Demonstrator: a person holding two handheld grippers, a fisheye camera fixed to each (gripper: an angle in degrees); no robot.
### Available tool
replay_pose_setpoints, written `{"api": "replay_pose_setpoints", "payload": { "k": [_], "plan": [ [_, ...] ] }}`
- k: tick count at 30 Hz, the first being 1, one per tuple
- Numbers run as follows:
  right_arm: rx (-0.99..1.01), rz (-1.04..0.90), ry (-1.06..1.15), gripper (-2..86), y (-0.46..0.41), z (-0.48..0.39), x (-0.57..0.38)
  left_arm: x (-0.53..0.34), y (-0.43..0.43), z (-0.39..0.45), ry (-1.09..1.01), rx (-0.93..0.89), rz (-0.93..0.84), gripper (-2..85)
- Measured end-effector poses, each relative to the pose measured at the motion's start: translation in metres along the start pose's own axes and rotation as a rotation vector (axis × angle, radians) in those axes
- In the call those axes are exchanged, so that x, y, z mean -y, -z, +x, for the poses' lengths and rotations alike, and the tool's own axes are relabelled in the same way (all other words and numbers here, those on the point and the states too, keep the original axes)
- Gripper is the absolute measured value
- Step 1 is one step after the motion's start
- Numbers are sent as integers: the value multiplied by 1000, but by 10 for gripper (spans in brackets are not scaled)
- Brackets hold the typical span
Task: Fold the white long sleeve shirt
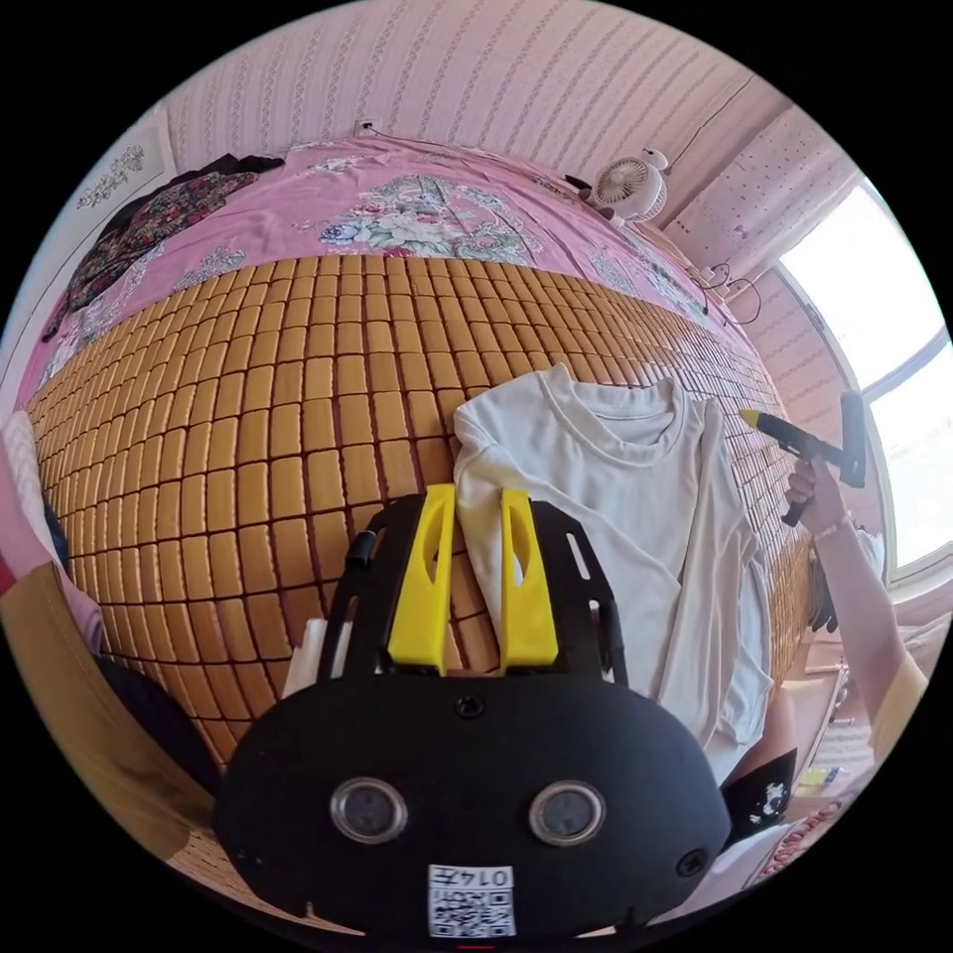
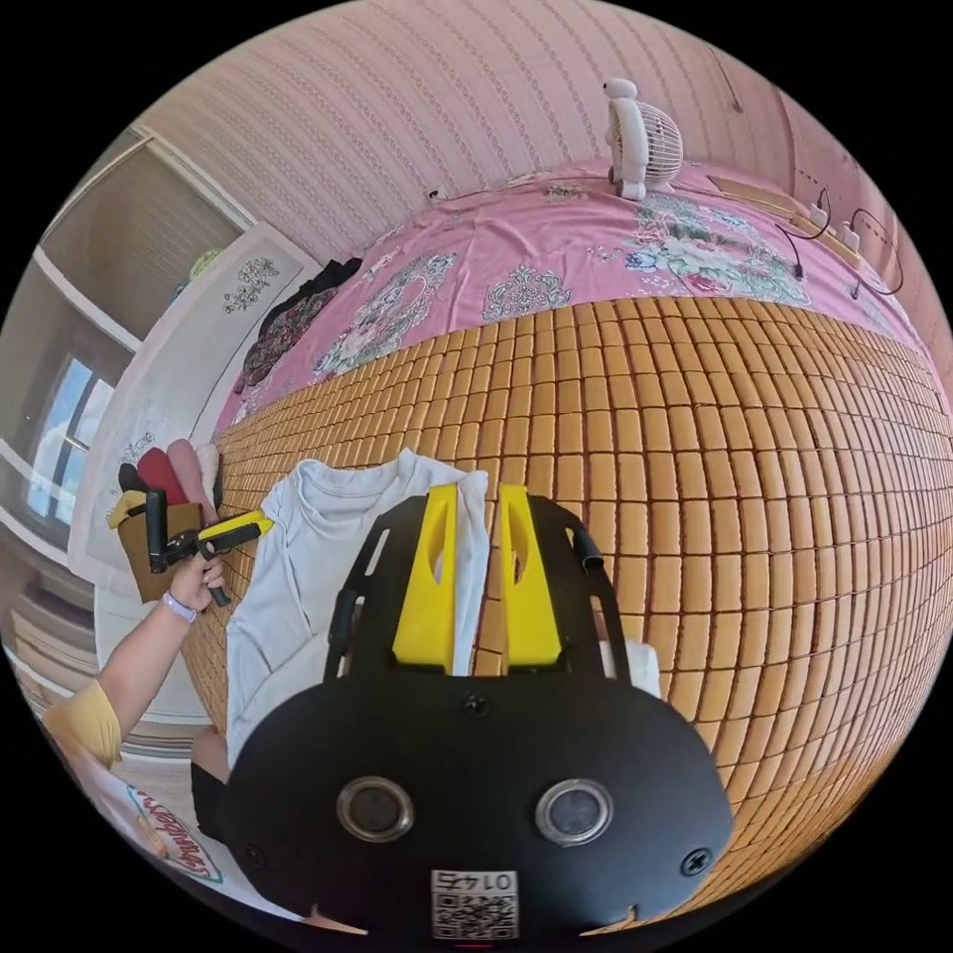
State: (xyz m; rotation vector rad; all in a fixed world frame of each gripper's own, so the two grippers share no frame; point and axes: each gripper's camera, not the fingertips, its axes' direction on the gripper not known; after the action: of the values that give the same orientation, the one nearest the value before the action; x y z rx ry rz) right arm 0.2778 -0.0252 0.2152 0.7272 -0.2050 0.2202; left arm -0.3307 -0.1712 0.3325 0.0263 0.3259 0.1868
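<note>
On the bamboo mat point(image 1: 248, 417) covering the bed lies one white long sleeve shirt point(image 1: 606, 506), neck up, with one sleeve folded lengthwise over its body. Two grippers hover near its shoulder edges: the left gripper point(image 1: 475, 496), two yellow jaws slightly spread and holding nothing, and the right gripper point(image 2: 475, 496) likewise. Beyond the mat stretches one pink floral sheet point(image 1: 417, 199), one small white fan point(image 1: 627, 187) on it.

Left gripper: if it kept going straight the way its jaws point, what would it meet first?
Probably the shirt: the left gripper is open, its jaws aimed at the shirt's edge and shoulder on the mat. How high it hovers is unclear.
</note>
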Motion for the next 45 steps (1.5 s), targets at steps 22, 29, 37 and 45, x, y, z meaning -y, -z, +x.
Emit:
{"api": "replay_pose_setpoints", "payload": {
  "k": [22, 29, 37, 45],
  "plan": [
    [61, 160, 204, 8, 104, -30, -31, -26, 115, 18, -130, -140, 223, -6],
    [108, 105, 438, 16, 186, -35, -172, -194, 168, 27, -260, -252, 183, 0],
    [52, -299, 270, 54, 151, -21, -355, -361, 137, 7, 81, -241, -19, 13],
    [-157, -262, 334, 104, 117, -83, -367, -346, 127, 62, -8, -62, -15, 60]
  ]
}}
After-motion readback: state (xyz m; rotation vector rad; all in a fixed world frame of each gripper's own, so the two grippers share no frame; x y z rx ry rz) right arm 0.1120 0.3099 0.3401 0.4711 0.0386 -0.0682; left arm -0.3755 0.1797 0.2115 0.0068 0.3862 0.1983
